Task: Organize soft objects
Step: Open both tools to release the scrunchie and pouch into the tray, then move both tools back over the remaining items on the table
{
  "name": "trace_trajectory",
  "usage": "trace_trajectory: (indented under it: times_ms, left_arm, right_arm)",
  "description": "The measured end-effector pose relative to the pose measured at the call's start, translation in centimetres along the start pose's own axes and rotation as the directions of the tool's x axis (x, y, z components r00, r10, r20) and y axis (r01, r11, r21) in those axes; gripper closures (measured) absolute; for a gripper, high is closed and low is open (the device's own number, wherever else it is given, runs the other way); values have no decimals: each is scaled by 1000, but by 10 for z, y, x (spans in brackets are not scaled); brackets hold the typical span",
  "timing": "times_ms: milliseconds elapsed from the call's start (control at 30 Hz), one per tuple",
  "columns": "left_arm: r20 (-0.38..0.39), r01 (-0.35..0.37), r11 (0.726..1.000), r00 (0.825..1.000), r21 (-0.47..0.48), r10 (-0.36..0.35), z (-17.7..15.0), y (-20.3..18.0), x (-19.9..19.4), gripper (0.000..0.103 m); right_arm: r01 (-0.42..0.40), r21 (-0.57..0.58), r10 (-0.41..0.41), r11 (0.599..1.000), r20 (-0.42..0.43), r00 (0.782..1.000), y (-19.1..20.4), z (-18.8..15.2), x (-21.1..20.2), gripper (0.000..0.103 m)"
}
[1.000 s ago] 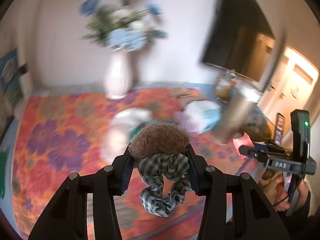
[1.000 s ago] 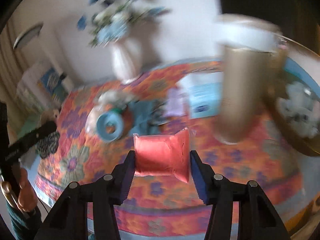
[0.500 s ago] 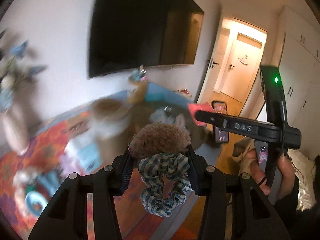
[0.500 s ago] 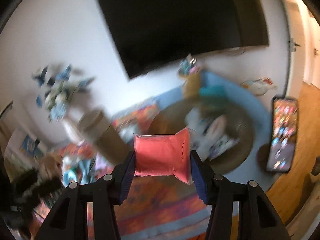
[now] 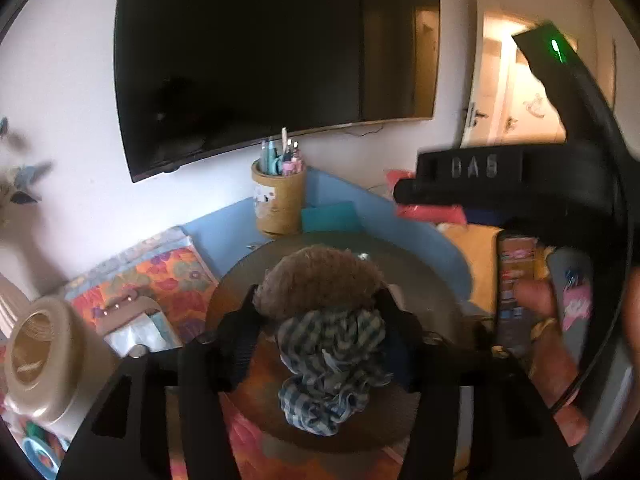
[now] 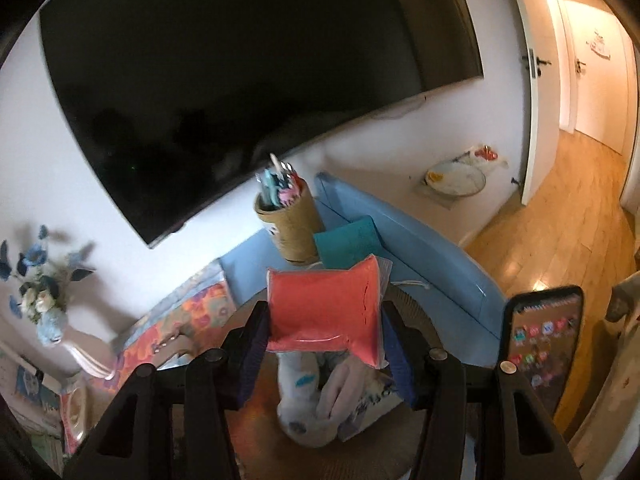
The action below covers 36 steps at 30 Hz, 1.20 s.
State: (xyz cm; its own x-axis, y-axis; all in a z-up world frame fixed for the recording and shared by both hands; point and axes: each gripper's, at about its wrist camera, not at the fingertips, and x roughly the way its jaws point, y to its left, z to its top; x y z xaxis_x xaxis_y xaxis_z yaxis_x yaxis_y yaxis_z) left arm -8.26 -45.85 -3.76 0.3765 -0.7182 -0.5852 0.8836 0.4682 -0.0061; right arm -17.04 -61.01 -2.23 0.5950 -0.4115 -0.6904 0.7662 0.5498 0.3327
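1. Gripping a fuzzy brown puff point(image 5: 318, 280) in the left claw point(image 5: 318, 300), pads touching it on both sides, about mid width. Just been easing those jaws wider, with the puff between them.
2. Also got a checked scrunchie point(image 5: 332, 364) in there, bunched right under the puff and hanging down between the fingers.
3. Hovering all that over a round woven tray point(image 5: 420, 280) on the blue table point(image 5: 360, 196). Not touching the tray as far as visible.
4. Pinching a red pouch point(image 6: 324, 312) in the right claw point(image 6: 324, 314), flat and crosswise, edges against both pads. Same deal here: just been opening these jaws a bit, pouch between them, lower right corner sagging.
5. Right under the pouch: a pile of pale soft toys point(image 6: 316, 396) lying in the tray.
6. Behind it all: a pen cup point(image 5: 278, 204) and a teal pouch point(image 5: 330, 218) just past the tray's far rim, close together.
7. Off to the right: a lit phone point(image 6: 540, 344), standing upright.
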Motion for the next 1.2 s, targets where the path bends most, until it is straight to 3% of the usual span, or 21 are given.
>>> trace_trajectory:
  times_ms: [67,233,533,600,700,800,900,1033,1133,1200]
  left_arm:
    - [8,-21,1000,1000,23,21,-1,-6,5,27]
    - [21,-15,997,1000,70,14,-3,-22,-1,24]
    - [115,44,992,992,117,-57,-29,-5,-109,24]
    - [122,32,996,992,85,-42,-41,18,-140,24]
    - [102,-6,1000,995,-18,8,-60,62,-177,24]
    - [91,-119,985,987,-127,131,-80,118,-213,24]
    - [62,-217,952,970,-214,235,-96,181,-244,24]
    - [5,-303,899,947,-316,321,-117,242,-275,24]
    - [-22,-307,876,946,-372,322,-136,277,-289,24]
    - [-46,-297,875,952,-381,303,-144,290,-290,24]
  right_arm:
    - [-9,24,9,1000,-1,1000,-7,5,9,40]
    - [-20,6,20,1000,-5,1000,-14,1,4,40]
    - [-107,-42,109,993,62,992,3,-39,-67,40]
    - [-171,-47,175,984,82,981,10,-56,-82,40]
    - [-328,-56,332,943,102,938,27,-87,-107,40]
    - [-426,-113,437,898,104,893,55,-114,-130,40]
    - [-496,-212,517,842,56,854,100,-138,-147,40]
    - [-522,-335,545,785,-27,838,160,-170,-156,40]
    - [-544,-383,554,747,-93,827,196,-195,-151,40]
    - [-546,-409,546,732,-129,828,216,-211,-145,40]
